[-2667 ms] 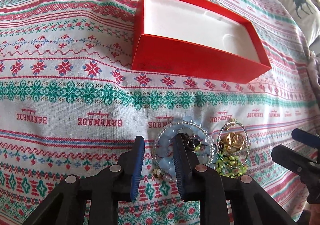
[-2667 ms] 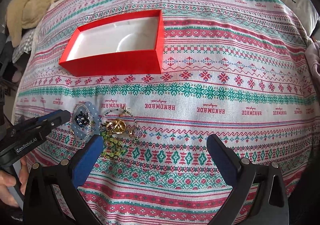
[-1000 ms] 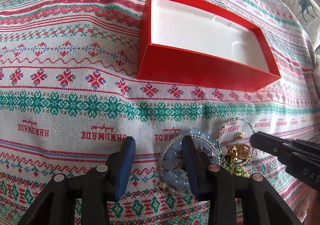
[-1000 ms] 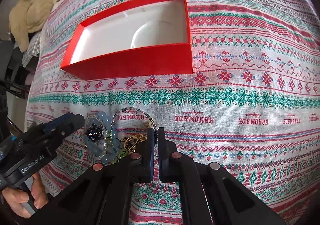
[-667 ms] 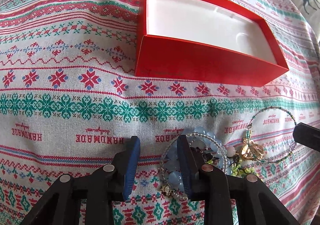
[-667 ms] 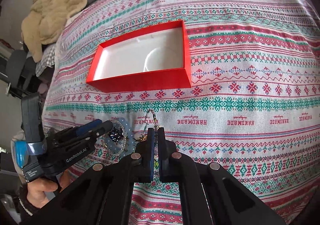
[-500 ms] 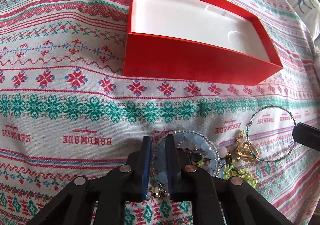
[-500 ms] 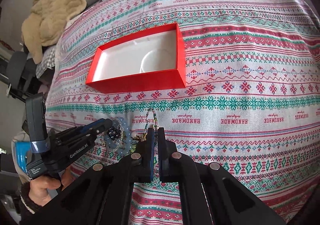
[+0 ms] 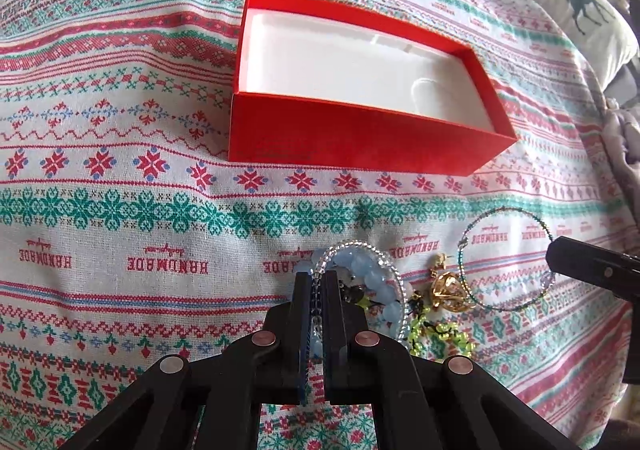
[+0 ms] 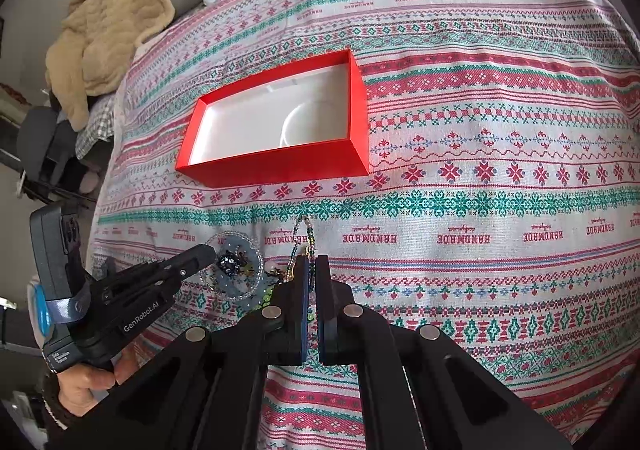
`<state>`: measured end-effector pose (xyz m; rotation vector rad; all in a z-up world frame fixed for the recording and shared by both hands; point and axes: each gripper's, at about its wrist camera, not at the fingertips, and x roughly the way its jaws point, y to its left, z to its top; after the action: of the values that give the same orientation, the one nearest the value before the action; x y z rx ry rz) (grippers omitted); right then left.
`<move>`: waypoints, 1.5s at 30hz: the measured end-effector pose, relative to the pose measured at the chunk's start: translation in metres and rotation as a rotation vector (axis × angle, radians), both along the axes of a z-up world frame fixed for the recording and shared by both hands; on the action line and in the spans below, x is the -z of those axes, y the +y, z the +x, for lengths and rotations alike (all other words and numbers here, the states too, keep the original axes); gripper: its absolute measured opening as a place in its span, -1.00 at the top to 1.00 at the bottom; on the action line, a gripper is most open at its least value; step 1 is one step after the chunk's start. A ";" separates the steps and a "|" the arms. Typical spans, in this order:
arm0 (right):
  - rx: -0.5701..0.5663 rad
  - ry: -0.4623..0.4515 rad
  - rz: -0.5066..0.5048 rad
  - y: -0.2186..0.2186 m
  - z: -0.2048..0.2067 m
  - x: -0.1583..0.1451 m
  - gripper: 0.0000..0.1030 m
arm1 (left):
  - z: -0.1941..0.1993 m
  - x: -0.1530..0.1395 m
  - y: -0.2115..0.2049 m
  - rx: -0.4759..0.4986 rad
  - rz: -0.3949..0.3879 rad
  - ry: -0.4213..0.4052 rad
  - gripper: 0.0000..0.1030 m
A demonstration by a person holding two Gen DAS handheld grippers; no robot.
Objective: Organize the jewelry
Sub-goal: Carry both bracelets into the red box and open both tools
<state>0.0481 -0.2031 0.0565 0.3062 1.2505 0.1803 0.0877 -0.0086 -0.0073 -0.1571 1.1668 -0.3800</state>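
Jewelry is clustered on a patterned bedspread (image 9: pixel 120 178), just in front of an open red box (image 9: pixel 360 142) with a white lining. A pale blue bead bracelet (image 9: pixel 376 282) is pinched at its rim between the nearly closed fingers of the left gripper (image 9: pixel 316 278). A thin green beaded hoop (image 10: pixel 301 240) is clamped in the closed right gripper (image 10: pixel 311 262), beside a gold charm (image 9: pixel 446 288) and lime-green beads (image 9: pixel 440 330).

Red box (image 9: pixel 360 146), white inside; pale-blue bead bracelet (image 9: pixel 376 282); gold charm (image 9: pixel 446 290); cloth (image 9: pixel 120 210) w/ red/green cross-stitch bands, "HANDMADE" text.
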 end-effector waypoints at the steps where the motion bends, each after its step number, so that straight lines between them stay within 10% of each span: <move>1: -0.001 -0.005 0.002 0.001 0.000 -0.002 0.95 | -0.002 -0.005 0.001 0.003 -0.003 -0.010 1.00; 20: 0.035 -0.132 0.062 0.010 0.027 -0.044 0.95 | 0.017 -0.101 0.005 -0.047 -0.084 -0.207 1.00; 32: 0.074 -0.206 0.067 0.002 0.049 -0.053 0.95 | 0.072 -0.062 -0.006 -0.127 -0.248 -0.149 1.00; 45: 0.005 -0.218 0.073 0.043 0.079 -0.026 0.95 | 0.084 -0.028 0.021 -0.201 -0.078 -0.115 1.00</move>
<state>0.1268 -0.1602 0.0826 0.3430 1.0285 0.2486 0.1715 0.0123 0.0209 -0.3140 1.0132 -0.2538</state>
